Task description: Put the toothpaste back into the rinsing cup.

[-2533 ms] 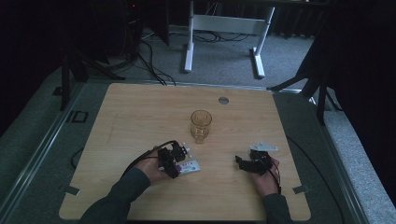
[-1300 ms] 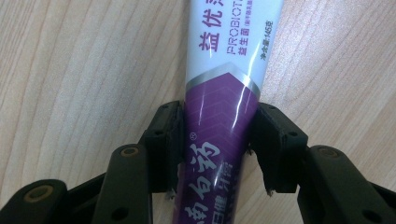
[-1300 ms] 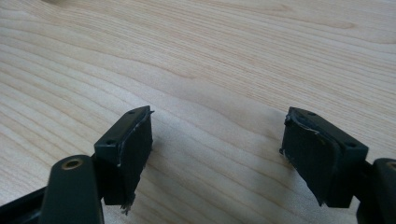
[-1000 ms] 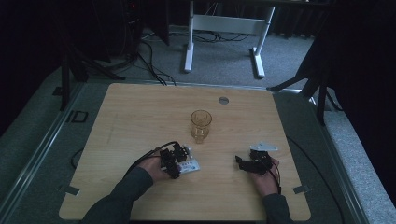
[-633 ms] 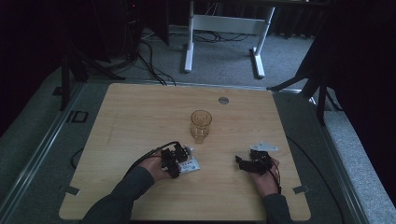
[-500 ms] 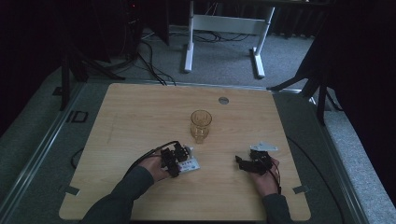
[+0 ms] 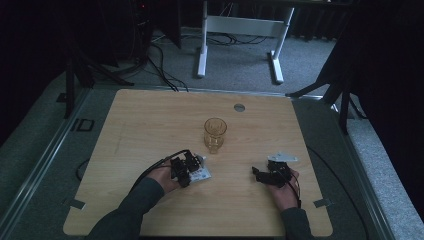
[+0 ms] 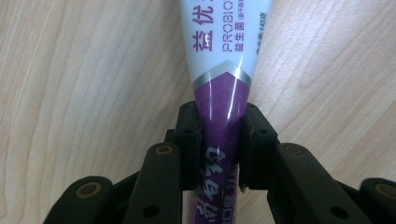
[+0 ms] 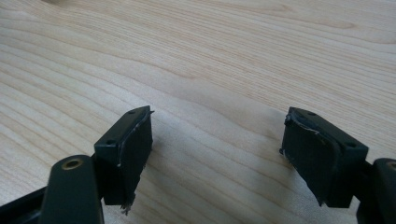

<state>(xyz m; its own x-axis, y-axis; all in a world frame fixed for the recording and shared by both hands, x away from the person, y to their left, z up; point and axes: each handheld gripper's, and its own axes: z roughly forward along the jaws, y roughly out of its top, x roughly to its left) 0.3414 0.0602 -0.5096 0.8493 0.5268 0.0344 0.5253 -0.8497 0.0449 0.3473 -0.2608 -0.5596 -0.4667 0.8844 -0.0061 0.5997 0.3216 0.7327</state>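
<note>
Purple and white, the toothpaste tube (image 8: 219, 84) lies flat on the wooden table (image 7: 150, 120), and we see our left gripper (image 8: 218, 140) closing on its purple end; the jaws have just been closing, and both pads now press the tube from its two sides. We hold it low at the narrow part, probably because there it is thin enough to fit between the pads. From the high view, the tube rests just in front of the glass cup (image 7: 215, 134), which stands upright near the table's middle. Our right gripper (image 9: 217, 149) waits with its jaws wide apart over bare wood, holding nothing, perhaps kept free for the cup.
</note>
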